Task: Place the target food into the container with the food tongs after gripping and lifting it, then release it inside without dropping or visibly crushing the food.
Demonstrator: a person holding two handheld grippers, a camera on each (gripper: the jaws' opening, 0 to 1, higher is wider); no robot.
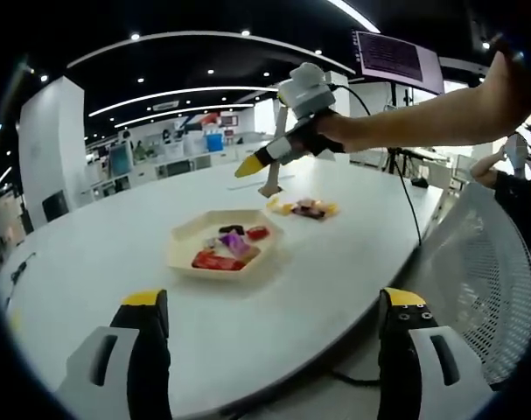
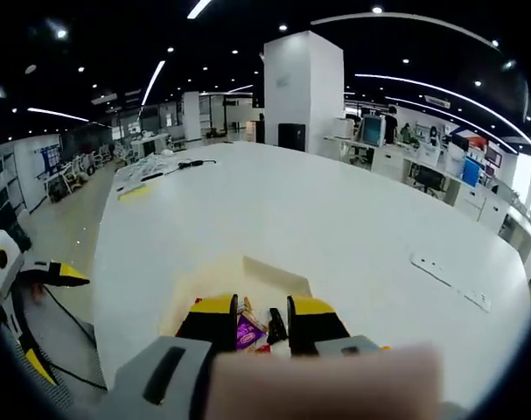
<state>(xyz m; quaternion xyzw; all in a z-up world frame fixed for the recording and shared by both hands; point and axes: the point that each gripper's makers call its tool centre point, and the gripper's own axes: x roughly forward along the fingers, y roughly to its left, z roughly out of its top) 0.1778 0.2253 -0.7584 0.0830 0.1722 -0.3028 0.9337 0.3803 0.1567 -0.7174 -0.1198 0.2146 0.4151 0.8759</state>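
A cream hexagonal tray sits mid-table and holds red, purple and dark wrapped snacks. A small pile of yellow and dark food pieces lies on the table behind it. My right gripper comes in from the right on a person's arm. It is shut on pale food tongs that hang down beside the pile. In the right gripper view the jaws stand close together over the tray, with the tongs a blurred beige band in front. My left gripper is open and holds nothing, near the table's edge.
The round white table stretches wide around the tray. A white mesh chair back stands at its right edge, and a black cable runs across the tabletop. My left gripper shows at the left. Office desks and a pillar stand far behind.
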